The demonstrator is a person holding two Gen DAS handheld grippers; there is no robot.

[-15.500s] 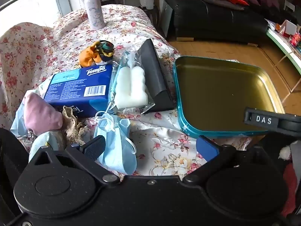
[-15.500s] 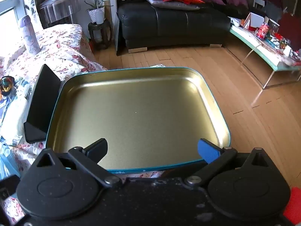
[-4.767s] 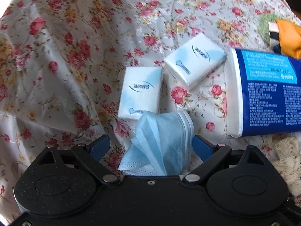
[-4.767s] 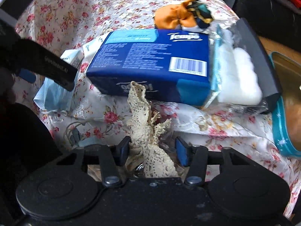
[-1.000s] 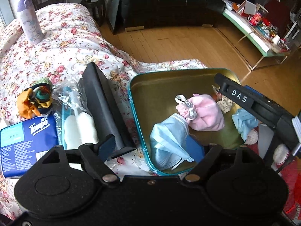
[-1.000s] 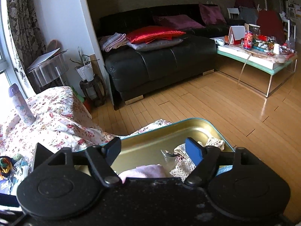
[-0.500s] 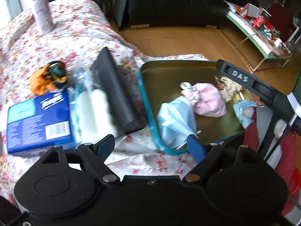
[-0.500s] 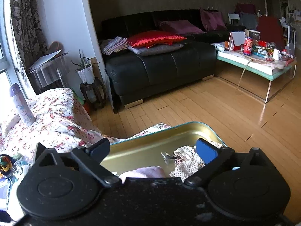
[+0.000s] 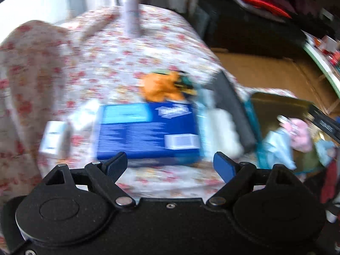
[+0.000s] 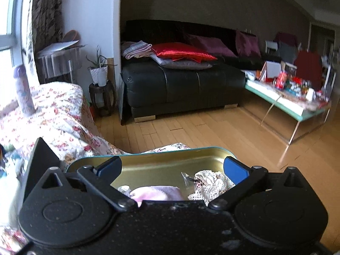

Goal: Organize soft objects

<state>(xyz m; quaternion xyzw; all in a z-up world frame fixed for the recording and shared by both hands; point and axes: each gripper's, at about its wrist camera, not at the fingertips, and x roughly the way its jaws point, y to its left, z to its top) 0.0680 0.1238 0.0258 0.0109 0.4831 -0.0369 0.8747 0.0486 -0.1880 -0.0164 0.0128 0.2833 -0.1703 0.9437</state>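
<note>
Over the flowered tablecloth [image 9: 102, 68], left gripper [image 9: 170, 163] hangs with jaws wide, nothing between them, above the blue tissue pack [image 9: 146, 131]. Right gripper [image 10: 173, 167], jaws spread too, sits over the tin tray [image 10: 161, 165] holding pink pouch [image 10: 157, 193] and lace [image 10: 210, 184]; black sofa [image 10: 182, 89] beyond.

Floral-covered table [image 9: 110, 48] holds blue tissue pack [image 9: 146, 131], tin [image 10: 161, 165], bottle [image 9: 130, 8].

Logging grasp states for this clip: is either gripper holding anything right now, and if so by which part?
Nothing is held. The left gripper is open above the floral cloth; the right gripper is open over the tin tray.
</note>
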